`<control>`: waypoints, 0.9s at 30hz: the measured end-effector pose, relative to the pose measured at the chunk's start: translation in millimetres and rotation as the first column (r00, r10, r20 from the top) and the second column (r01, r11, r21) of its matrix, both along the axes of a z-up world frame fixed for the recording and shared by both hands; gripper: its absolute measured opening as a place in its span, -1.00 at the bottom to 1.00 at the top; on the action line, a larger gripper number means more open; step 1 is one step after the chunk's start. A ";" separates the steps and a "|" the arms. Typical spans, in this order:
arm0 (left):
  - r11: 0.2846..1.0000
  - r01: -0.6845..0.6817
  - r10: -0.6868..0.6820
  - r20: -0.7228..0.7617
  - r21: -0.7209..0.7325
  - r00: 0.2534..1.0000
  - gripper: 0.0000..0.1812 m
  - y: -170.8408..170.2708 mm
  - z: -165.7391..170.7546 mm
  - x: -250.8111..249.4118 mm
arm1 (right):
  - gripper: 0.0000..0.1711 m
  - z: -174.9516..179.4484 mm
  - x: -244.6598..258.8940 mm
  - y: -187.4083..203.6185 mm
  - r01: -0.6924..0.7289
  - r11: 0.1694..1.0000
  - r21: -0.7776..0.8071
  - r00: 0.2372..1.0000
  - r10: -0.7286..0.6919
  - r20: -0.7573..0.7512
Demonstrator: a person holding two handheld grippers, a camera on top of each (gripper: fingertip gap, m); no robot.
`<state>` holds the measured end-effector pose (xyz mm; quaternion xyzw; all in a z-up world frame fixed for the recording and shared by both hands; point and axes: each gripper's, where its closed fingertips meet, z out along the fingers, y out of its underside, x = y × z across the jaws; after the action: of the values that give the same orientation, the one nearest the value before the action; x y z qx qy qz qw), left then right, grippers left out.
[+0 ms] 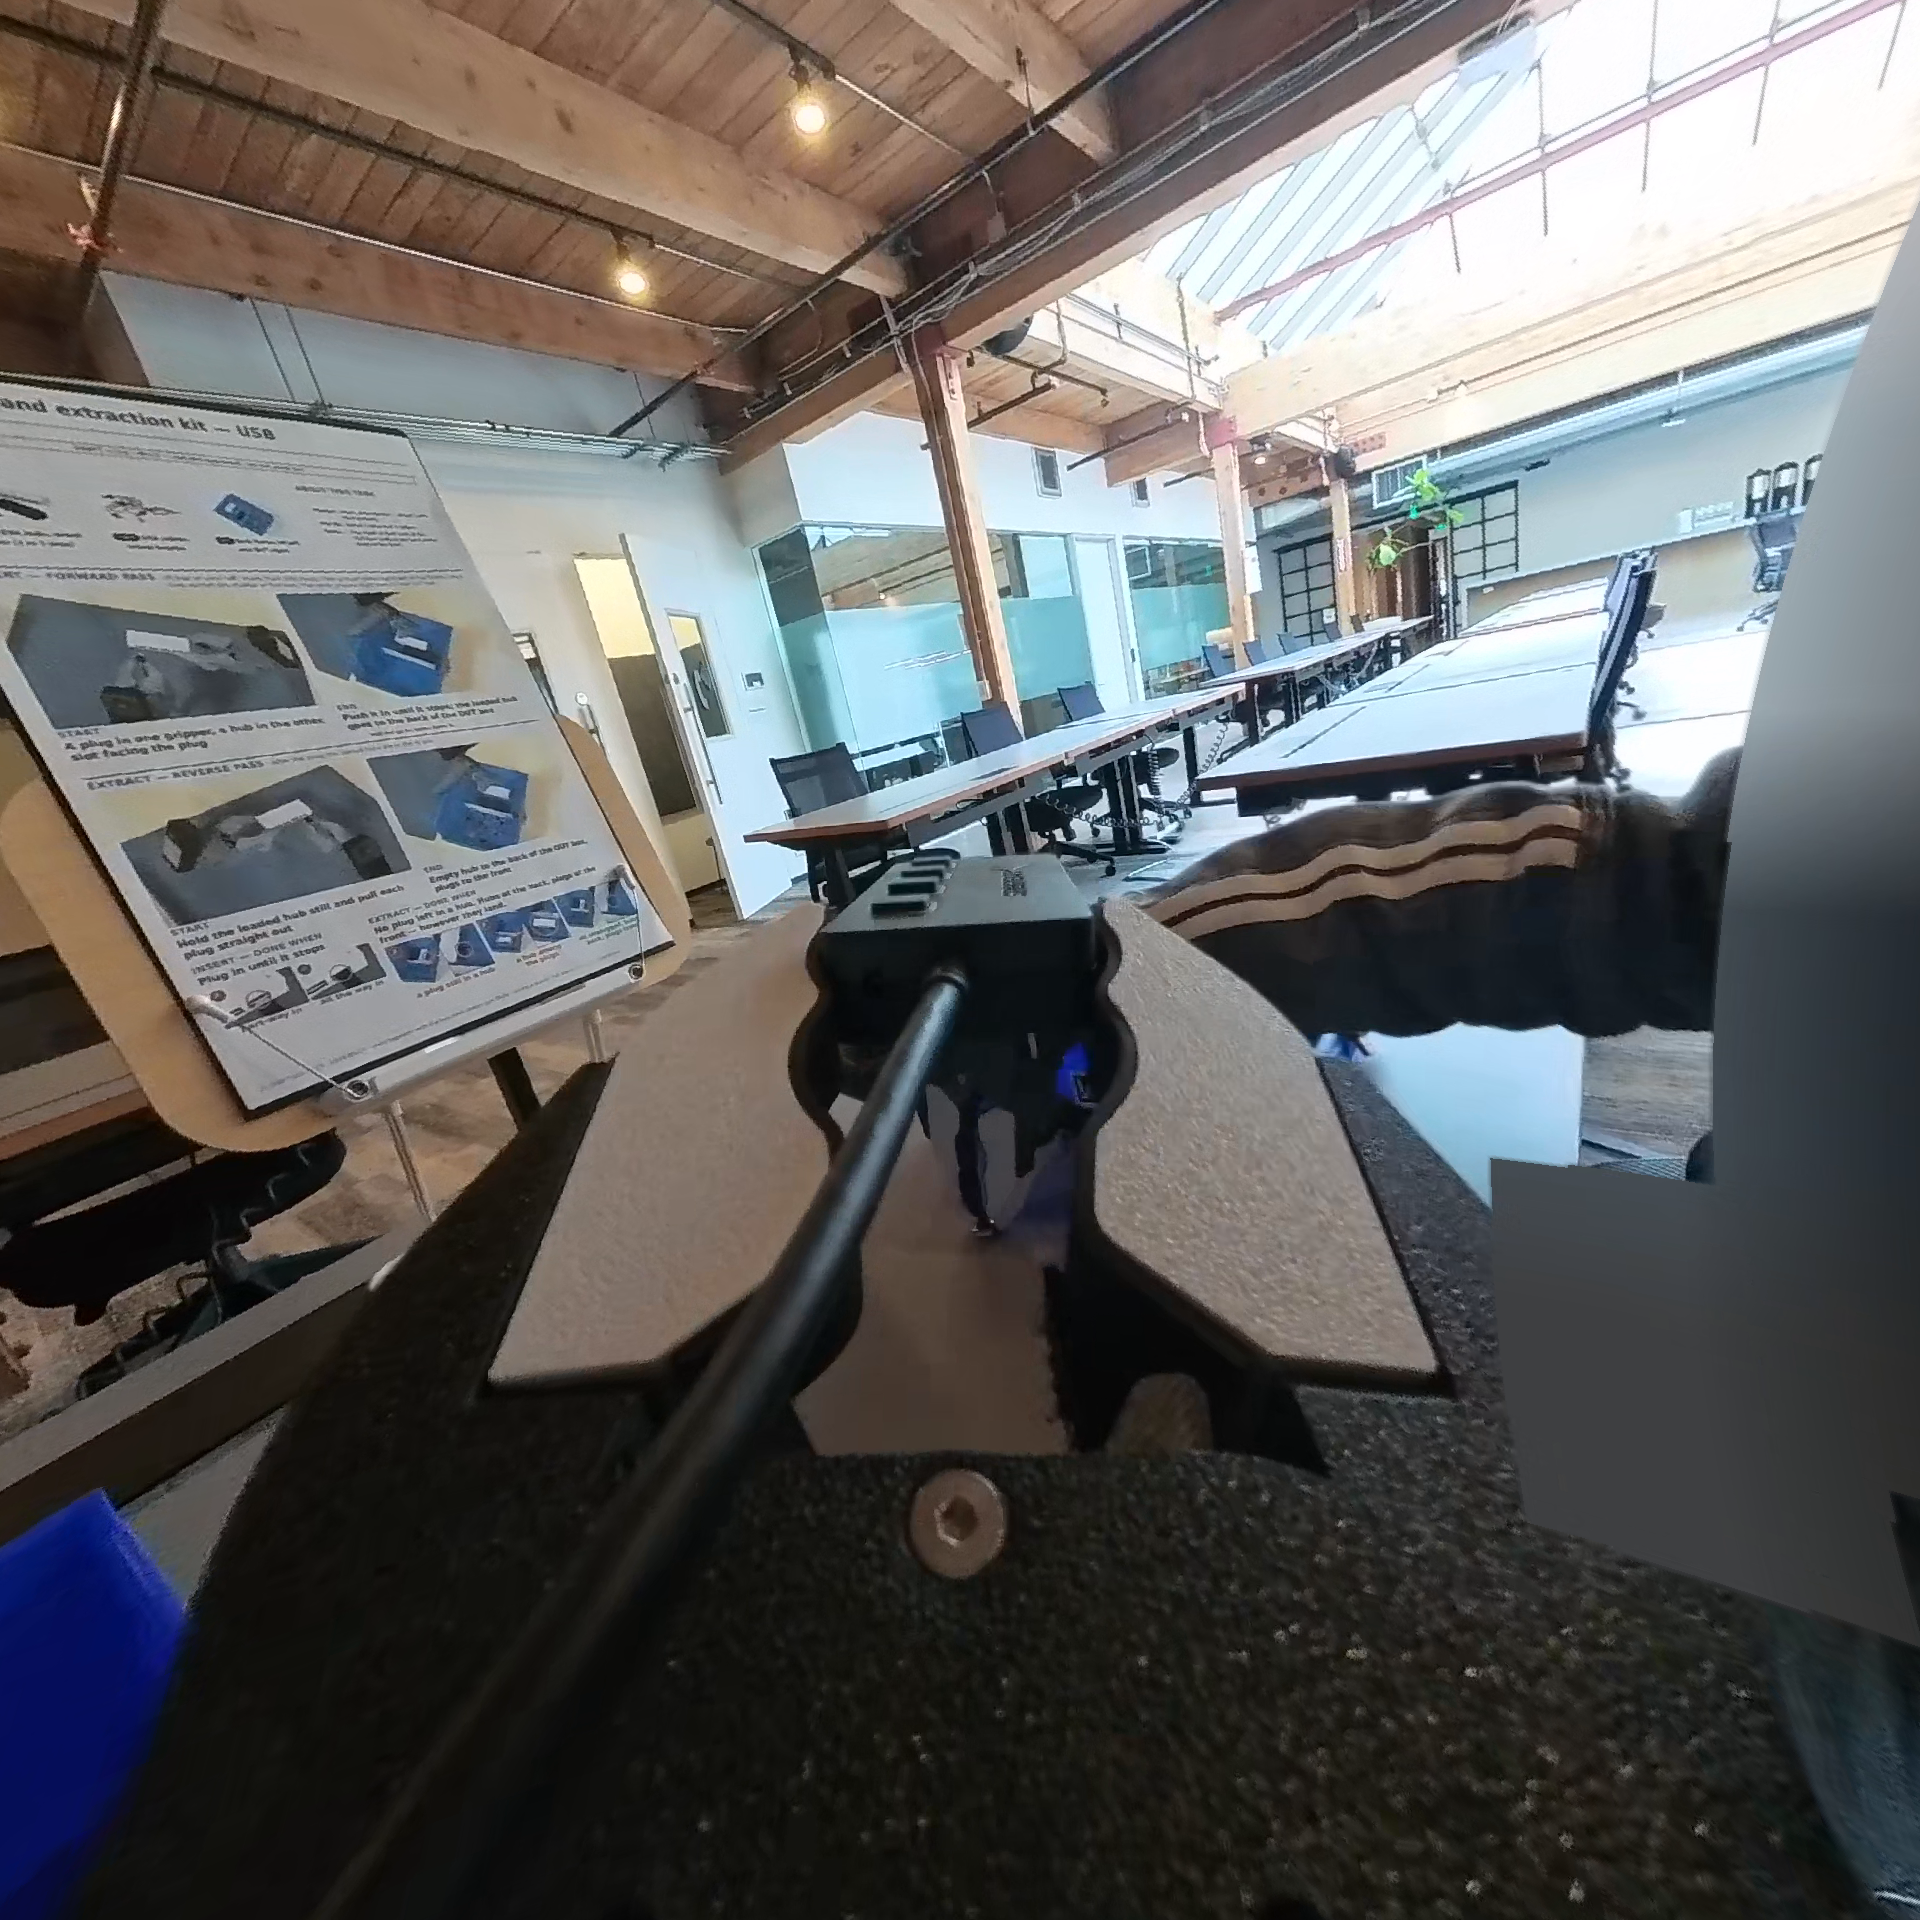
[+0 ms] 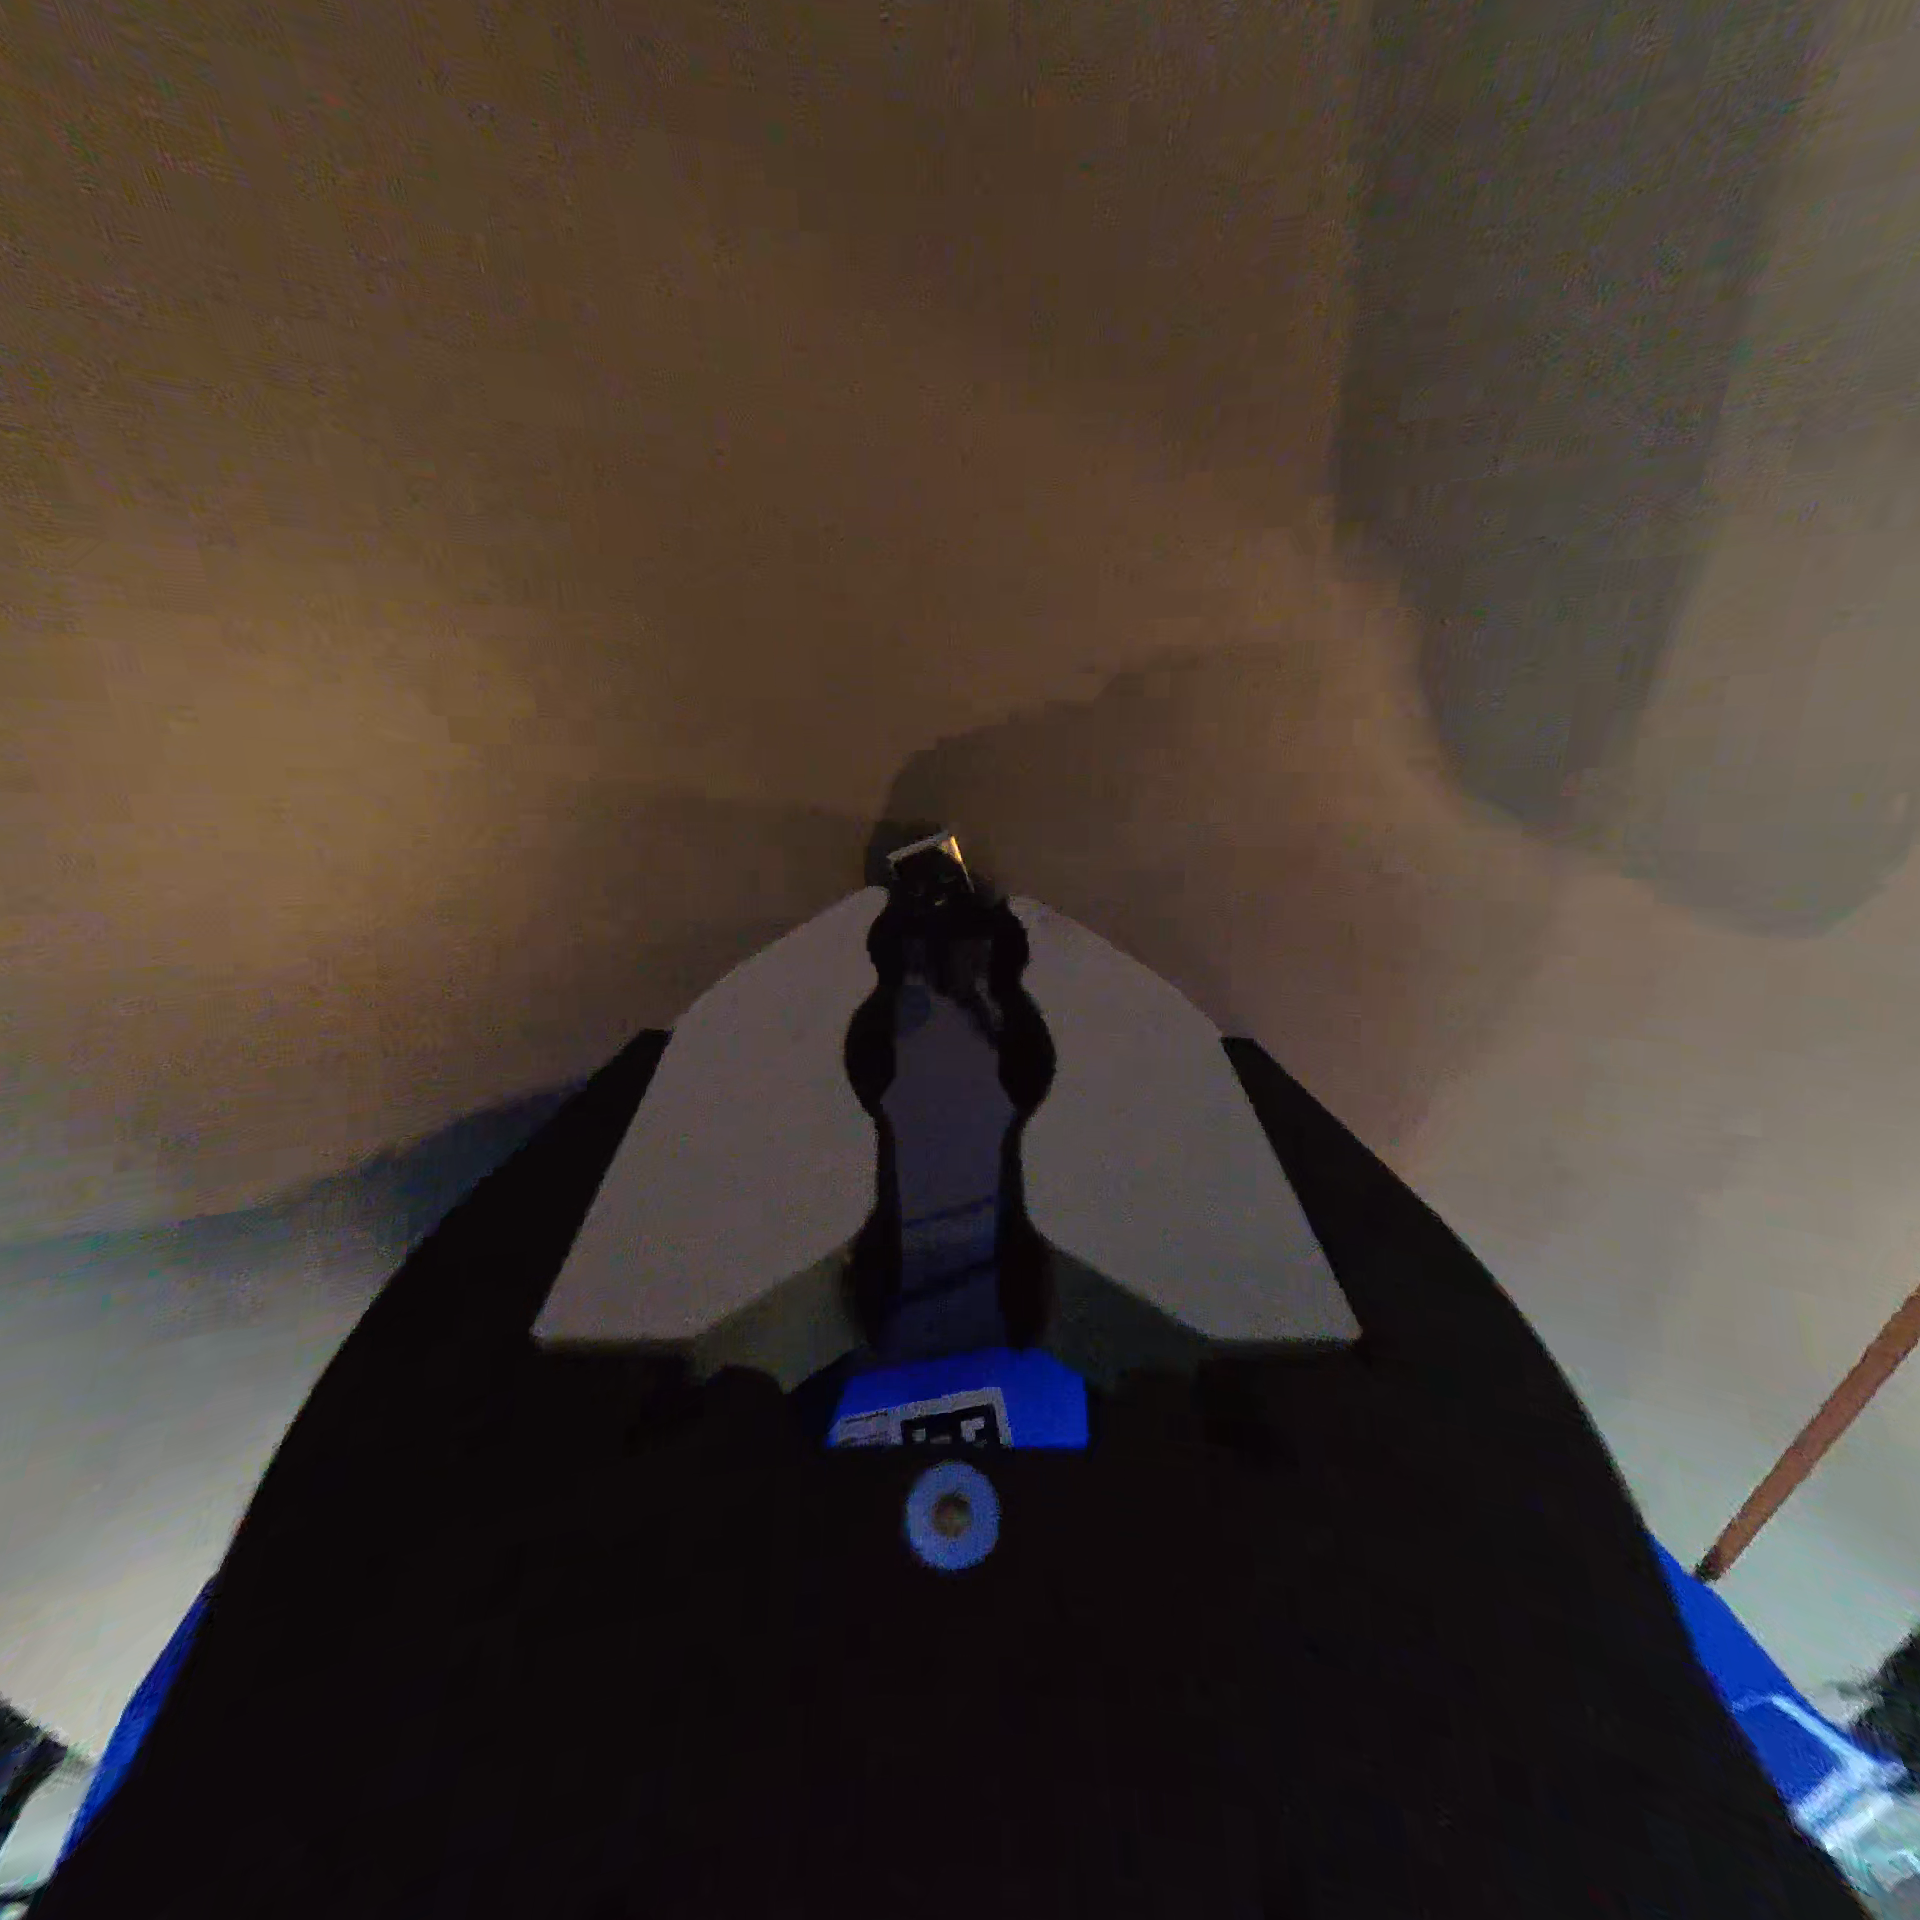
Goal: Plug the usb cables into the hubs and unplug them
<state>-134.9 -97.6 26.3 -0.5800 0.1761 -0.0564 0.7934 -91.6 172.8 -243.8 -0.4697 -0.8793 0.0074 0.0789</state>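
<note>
Hub (image 1: 961, 940) clamped between left jaws, cable (image 1: 831, 1174) trailing back | right jaws pinch USB plug (image 2: 925, 862)

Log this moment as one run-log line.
left gripper: shut on hub, its cable trailing back | right gripper: shut on plug | plug not inserted

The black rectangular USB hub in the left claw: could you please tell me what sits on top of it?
The black rectangular USB hub, clamped in the left claw, shows a row of empty slots on top; none holds a plug. Its underside is hidden by the claw's fingers.
</note>
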 end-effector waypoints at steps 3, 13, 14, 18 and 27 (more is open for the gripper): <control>1.000 -0.003 0.003 -0.013 0.001 1.000 -0.51 -1.1 0.5 1.5 | -0.84 4.0 6.8 -35.1 -0.026 0.985 -0.170 0.997 0.037 0.065; 1.000 0.013 -0.013 -0.033 0.003 0.999 -0.51 -4.2 1.9 7.0 | -0.84 12.3 18.3 -176.1 0.017 0.657 -0.753 0.935 0.257 0.245; 1.000 0.013 -0.013 -0.031 0.004 0.999 -0.51 -4.7 2.0 6.2 | -0.84 8.1 13.8 -178.1 0.009 0.653 -0.758 0.939 0.255 0.231; 1.000 0.019 -0.019 -0.021 0.006 1.000 -0.51 -6.2 2.2 3.5 | -0.84 5.8 -12.6 -170.9 -0.218 0.675 -0.704 0.963 0.268 -0.041; 1.000 0.030 -0.031 -0.044 -0.008 0.999 -0.51 -3.1 -2.3 7.1 | -0.66 24.0 -37.8 -158.3 -0.322 0.683 -0.656 0.932 0.105 -0.347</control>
<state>-127.8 -100.7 24.0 -0.5814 0.2020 -0.0564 0.7861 -129.4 14.5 -219.8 -0.3511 -0.8382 0.4170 0.0171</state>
